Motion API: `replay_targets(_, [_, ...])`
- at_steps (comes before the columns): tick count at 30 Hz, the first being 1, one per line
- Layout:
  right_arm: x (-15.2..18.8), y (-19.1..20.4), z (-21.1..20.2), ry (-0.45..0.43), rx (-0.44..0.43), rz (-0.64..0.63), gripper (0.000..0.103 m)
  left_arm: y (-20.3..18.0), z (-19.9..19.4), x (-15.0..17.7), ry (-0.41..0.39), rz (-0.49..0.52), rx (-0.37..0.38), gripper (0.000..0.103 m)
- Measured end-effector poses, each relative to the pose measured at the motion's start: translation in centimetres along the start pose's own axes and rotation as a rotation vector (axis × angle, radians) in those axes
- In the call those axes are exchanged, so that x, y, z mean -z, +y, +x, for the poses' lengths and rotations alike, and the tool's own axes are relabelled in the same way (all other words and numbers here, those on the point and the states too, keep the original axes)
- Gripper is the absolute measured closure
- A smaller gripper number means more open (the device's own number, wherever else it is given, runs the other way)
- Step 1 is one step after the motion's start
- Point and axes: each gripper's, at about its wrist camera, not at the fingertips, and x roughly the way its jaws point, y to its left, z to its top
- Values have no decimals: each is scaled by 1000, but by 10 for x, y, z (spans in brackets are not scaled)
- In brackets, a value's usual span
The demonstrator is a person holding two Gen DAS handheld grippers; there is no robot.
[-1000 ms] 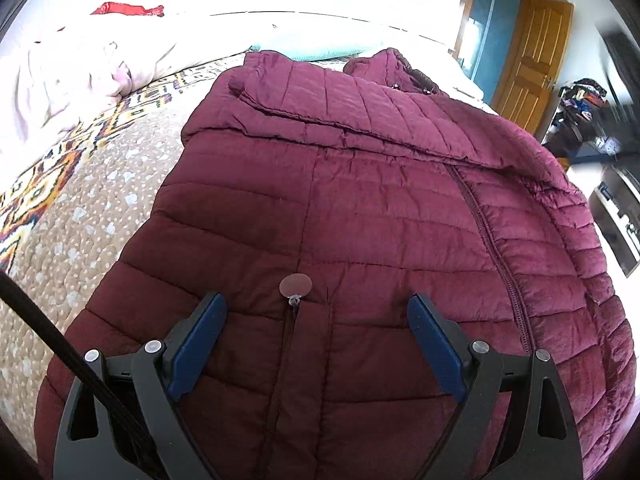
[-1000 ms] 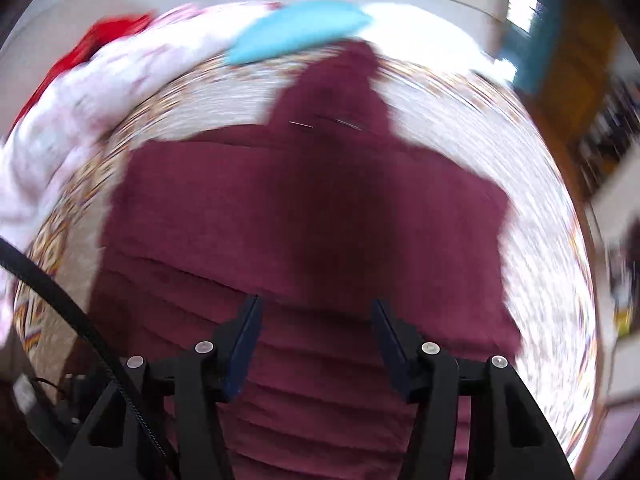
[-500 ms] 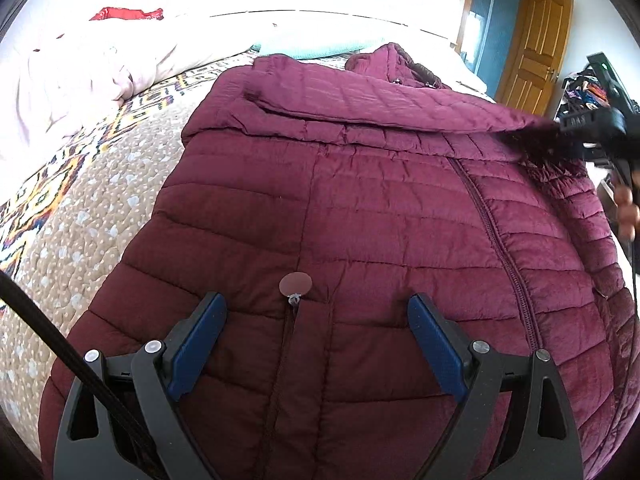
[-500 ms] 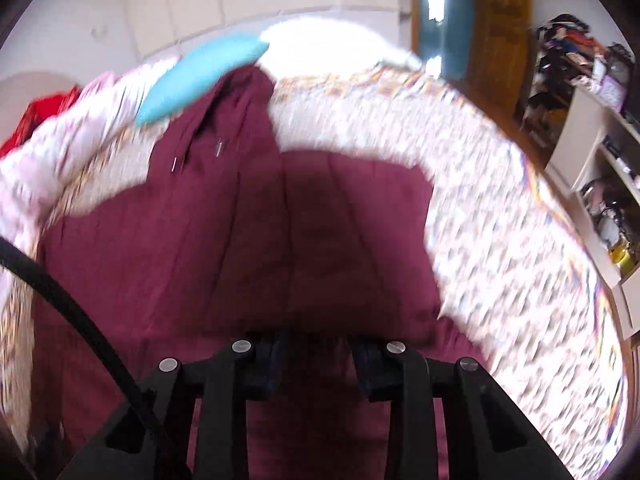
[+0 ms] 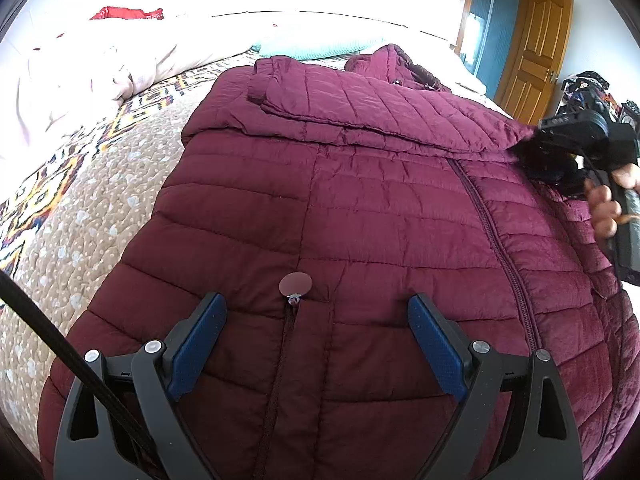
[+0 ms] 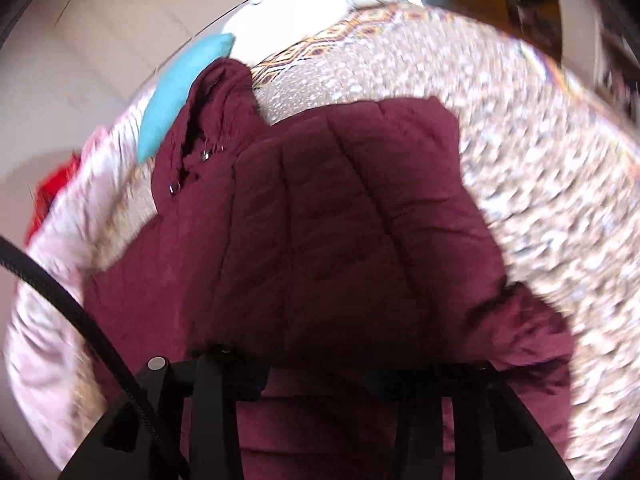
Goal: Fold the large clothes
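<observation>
A maroon quilted jacket (image 5: pixel 380 220) lies front-up on the bed, with one sleeve (image 5: pixel 360 108) folded across its chest. My left gripper (image 5: pixel 316 312) hovers wide open over the lower front, and a round zipper tab (image 5: pixel 295 284) sits between its blue pads (image 5: pixel 196 344). At the right edge, a hand (image 5: pixel 604 204) holds my right gripper (image 5: pixel 532 156) at the shoulder end of that fold. In the right wrist view, maroon fabric (image 6: pixel 340 220) drapes over and between the fingertips of the right gripper (image 6: pixel 318 376). Its jaws are opening, and the cloth still looks caught.
A patterned beige quilt (image 5: pixel 80 208) covers the bed. A bunched pale duvet (image 5: pixel 80 80) and a red item (image 5: pixel 124 14) lie at the far left, and a teal pillow (image 5: pixel 320 46) is by the hood. A wooden door (image 5: pixel 536 52) and cluttered shelves (image 5: pixel 584 84) stand at the right.
The right gripper has come into the left wrist view at the right edge, rolling and sinking toward the jacket's shoulder. The folded sleeve now lies straighter across the chest. The left gripper has stayed put.
</observation>
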Motion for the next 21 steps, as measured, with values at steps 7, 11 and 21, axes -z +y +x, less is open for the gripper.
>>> replay_targets(7, [6, 17, -11, -41, 103, -71, 103, -1, 0, 0, -1, -1, 0, 12])
replay_targets(11, [9, 12, -32, -144, 340, -133, 103, -1, 0, 0, -1, 0, -1, 12])
replay_targets(21, [24, -8, -44, -57, 2, -45, 79, 20, -40, -51, -4, -86, 105, 19])
